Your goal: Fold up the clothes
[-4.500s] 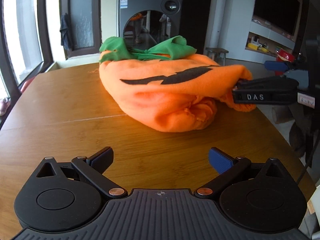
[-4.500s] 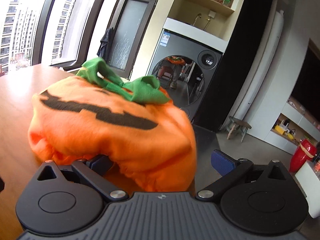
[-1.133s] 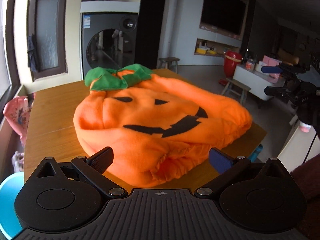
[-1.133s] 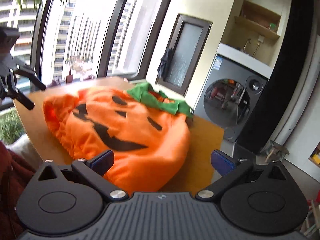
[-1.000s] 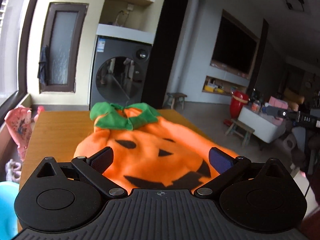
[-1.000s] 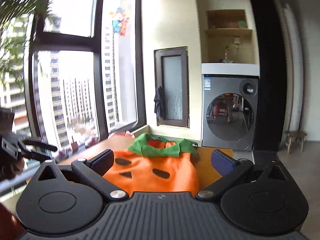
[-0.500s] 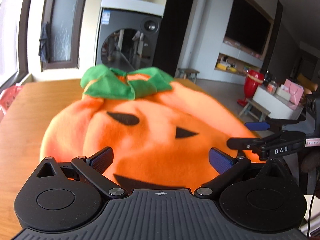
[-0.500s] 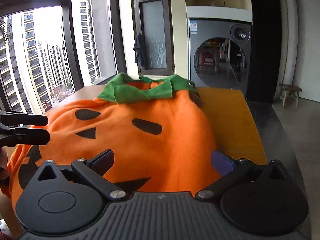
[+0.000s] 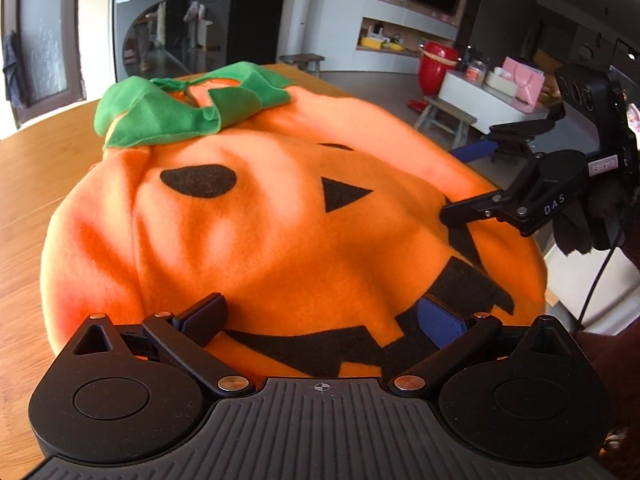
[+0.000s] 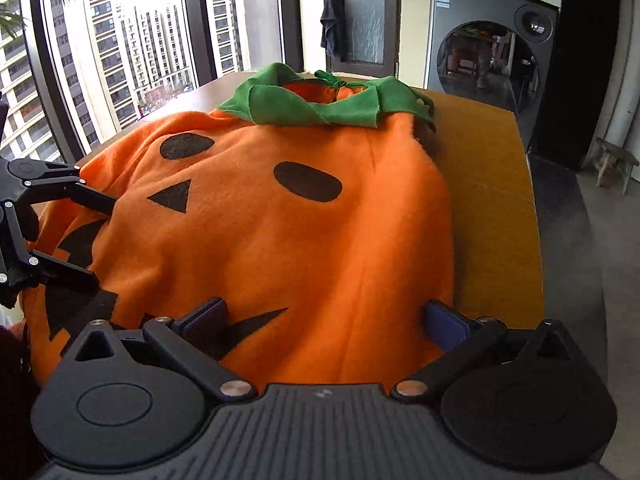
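Note:
An orange pumpkin costume (image 9: pixel 280 216) with a black face and a green collar (image 9: pixel 188 108) lies spread face up on the wooden table (image 9: pixel 28 184). It also shows in the right wrist view (image 10: pixel 304 224). My left gripper (image 9: pixel 322 316) is open over the costume's near hem, left side. My right gripper (image 10: pixel 326 318) is open over the hem at the right side. Each gripper shows in the other's view, open: the right one (image 9: pixel 472 180), the left one (image 10: pixel 86 238). Neither holds cloth.
The table's right edge (image 10: pixel 536 216) drops to a grey floor. A washing machine (image 10: pixel 492 48) and a window (image 10: pixel 140 40) stand beyond the far edge. A stool (image 9: pixel 444 116) and a low white cabinet (image 9: pixel 500 96) stand to the right.
Both grippers came down and closer to the costume's near hem. The costume, bunched 4.5 s ago, now lies spread out flat.

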